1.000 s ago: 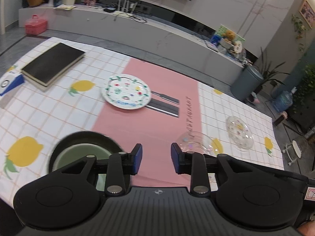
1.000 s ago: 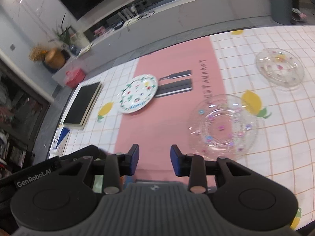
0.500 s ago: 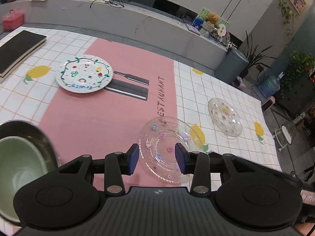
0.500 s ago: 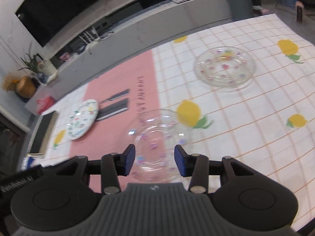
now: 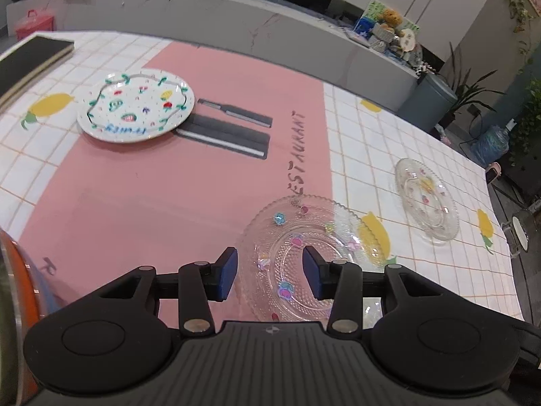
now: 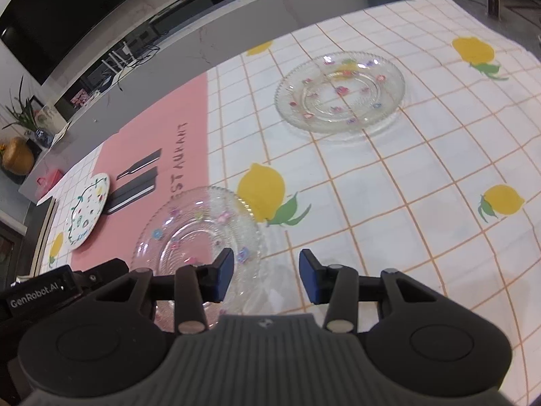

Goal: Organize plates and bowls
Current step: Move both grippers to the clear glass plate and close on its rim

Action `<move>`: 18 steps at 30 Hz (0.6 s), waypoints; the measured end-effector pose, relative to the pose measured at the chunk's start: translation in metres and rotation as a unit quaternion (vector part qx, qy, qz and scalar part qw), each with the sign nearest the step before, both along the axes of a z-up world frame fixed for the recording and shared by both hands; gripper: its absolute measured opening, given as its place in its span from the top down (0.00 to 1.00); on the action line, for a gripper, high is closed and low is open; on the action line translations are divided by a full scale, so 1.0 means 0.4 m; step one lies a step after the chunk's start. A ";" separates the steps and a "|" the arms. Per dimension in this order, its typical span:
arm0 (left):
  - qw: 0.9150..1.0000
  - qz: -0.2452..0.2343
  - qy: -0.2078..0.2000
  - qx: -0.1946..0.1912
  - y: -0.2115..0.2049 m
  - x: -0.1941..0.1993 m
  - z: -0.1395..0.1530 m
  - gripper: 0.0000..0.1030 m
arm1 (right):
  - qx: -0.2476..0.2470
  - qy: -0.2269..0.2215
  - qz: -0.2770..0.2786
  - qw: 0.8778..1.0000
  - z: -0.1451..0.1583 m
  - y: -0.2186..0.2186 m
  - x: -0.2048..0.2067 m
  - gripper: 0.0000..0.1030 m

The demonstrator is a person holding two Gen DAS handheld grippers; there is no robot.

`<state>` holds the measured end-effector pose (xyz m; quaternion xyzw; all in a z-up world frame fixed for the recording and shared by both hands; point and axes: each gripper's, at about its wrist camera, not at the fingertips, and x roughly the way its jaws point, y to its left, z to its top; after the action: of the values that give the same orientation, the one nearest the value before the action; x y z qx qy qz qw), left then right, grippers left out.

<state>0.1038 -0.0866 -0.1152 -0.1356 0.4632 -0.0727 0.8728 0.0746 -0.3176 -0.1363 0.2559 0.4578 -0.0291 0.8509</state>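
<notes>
Over the pink runner, the left wrist view showed the left gripper point(image 5: 268, 272) above the near glass plate point(image 5: 311, 257), probably lined up to lift it; its jaws, just widened, held nothing. From the right wrist, the right gripper point(image 6: 266, 275) hung beside that plate point(image 6: 199, 237) (rim under its left finger), half open, empty.

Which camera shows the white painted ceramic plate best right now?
The left wrist view: the white painted ceramic plate sits large and unobstructed there, its pattern readable. The right wrist view shows it small, foreshortened, near the left edge.
</notes>
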 end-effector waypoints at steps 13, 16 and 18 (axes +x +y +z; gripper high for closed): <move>0.999 0.002 0.034 -0.002 -0.010 0.043 -0.059 0.57 | 0.026 0.002 0.001 1.000 -0.034 -0.014 0.039 0.64; 1.000 0.002 0.028 0.001 -0.010 0.047 -0.064 0.62 | 0.032 0.000 0.003 0.999 -0.039 -0.009 0.047 0.71; 1.000 0.001 0.027 0.005 -0.009 0.050 -0.064 0.68 | 0.033 -0.001 0.006 0.999 -0.042 -0.004 0.049 0.77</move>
<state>0.1239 -0.0903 -0.1407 -0.1339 0.4868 -0.0660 0.8607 0.0943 -0.3190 -0.1530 0.2811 0.4589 -0.0085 0.8428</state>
